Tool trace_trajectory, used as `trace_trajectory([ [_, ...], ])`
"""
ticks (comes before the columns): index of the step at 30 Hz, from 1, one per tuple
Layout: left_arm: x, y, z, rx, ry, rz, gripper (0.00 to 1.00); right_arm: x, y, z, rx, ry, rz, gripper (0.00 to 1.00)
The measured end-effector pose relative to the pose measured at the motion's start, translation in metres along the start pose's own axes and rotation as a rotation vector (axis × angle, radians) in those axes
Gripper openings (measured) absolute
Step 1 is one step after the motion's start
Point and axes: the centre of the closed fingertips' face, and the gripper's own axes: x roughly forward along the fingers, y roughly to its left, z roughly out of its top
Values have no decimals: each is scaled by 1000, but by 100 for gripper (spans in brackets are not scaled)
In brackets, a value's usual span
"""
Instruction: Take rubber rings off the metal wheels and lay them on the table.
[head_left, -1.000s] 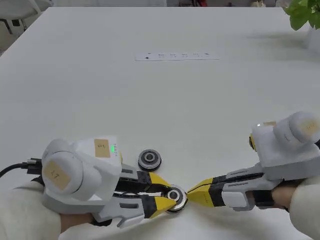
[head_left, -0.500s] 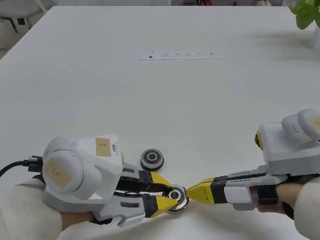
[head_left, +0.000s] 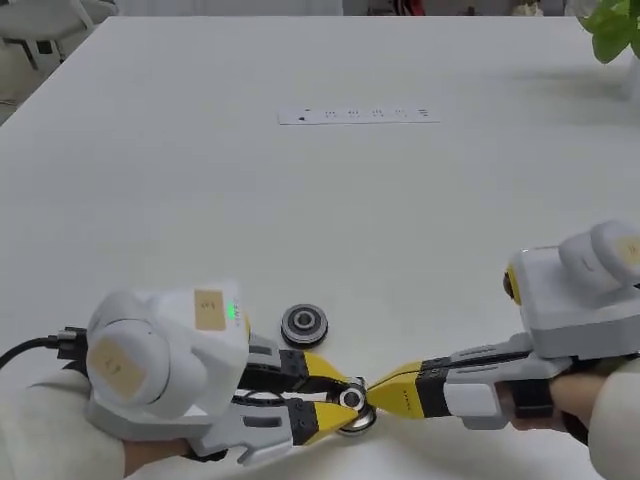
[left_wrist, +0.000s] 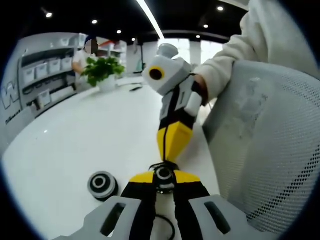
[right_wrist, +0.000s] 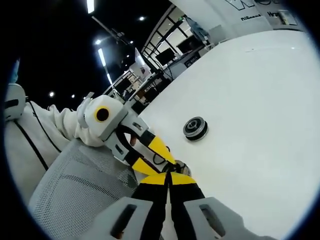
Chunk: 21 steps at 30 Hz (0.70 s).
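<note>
Down front, my left gripper (head_left: 340, 402) clamps a shiny round wheel (head_left: 351, 399). And my right gripper (head_left: 377, 391) is squeezed closed at its rim.

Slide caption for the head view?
Left gripper clamps a metal wheel at the table edge, right gripper tips closed at its rim; a second wheel lies just beyond.

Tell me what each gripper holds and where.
The left gripper clamps a metal wheel by its rim. The right gripper is shut, tips at that wheel's edge; whether it pinches anything cannot be told.
</note>
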Motion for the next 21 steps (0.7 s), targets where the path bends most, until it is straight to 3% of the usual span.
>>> trace_trajectory([
  [2, 0, 0, 0, -2, -1, 1, 13, 1, 4, 1, -3, -4, 14, 0],
  [3, 0, 0, 0, -2, -2, 1, 13, 2, 10, 2, 3, -10, 45, 0],
  [4, 0, 0, 0, -2, -3, 2, 13, 3, 19, 10, 8, -50, 81, 0],
  [7, 1, 1, 0, -4, -5, 6, 13, 1, 11, 11, -30, -26, 39, 0],
  [8, 1, 1, 0, -6, -5, 6, 13, 1, 12, 13, -26, -45, 43, 0],
  [12, 1, 0, 1, -5, -4, 10, 13, 1, 4, 9, -16, -31, 15, 0],
  [18, -5, 1, 0, 4, 12, -23, 15, 1, 0, 9, -9, -27, 1, 0],
  [21, -14, 5, 8, 3, -13, -17, 20, 0, -3, 9, -11, -22, -9, 0],
])
